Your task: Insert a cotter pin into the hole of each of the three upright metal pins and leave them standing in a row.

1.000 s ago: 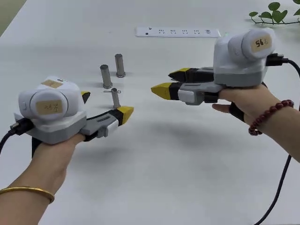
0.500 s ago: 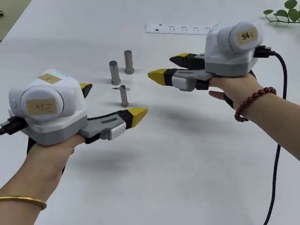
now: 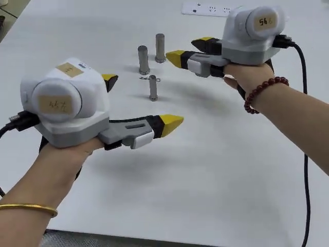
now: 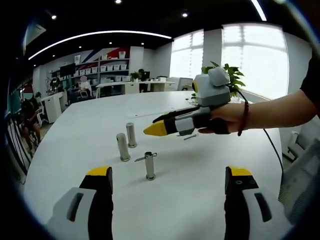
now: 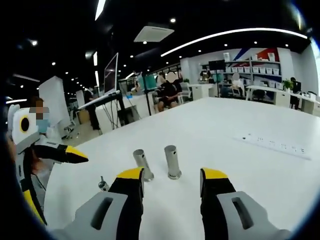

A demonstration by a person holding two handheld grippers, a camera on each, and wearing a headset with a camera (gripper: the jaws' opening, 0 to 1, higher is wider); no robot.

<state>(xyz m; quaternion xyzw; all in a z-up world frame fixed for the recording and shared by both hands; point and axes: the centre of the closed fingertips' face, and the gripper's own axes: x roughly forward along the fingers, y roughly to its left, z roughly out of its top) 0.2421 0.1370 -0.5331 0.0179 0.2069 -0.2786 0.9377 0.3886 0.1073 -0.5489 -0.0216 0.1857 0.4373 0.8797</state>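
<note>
Three upright metal pins stand on the white table. The nearest pin [image 3: 153, 88] [image 4: 149, 166] has a cotter pin [image 3: 149, 78] [image 4: 145, 157] through its top. The other two pins [image 3: 143, 59] [image 3: 160, 47] stand behind it bare, also seen as pins [image 5: 142, 164] [image 5: 172, 161] just past my right jaws. My left gripper [image 3: 141, 102] [image 4: 169, 172] is open and empty, short of the nearest pin. My right gripper [image 3: 187, 50] [image 5: 173, 176] [image 4: 160, 125] is open and empty, its tips just right of the rear pins.
A white power strip [image 3: 205, 9] [image 5: 272, 142] lies at the far edge. A black cable [image 3: 303, 103] trails from my right gripper. The table's near edge runs along the bottom of the head view. People sit at desks far behind.
The head camera has shifted, so the pins sit higher and further right. My right gripper has come closer to the rear pins. Both grippers stay open and empty.
</note>
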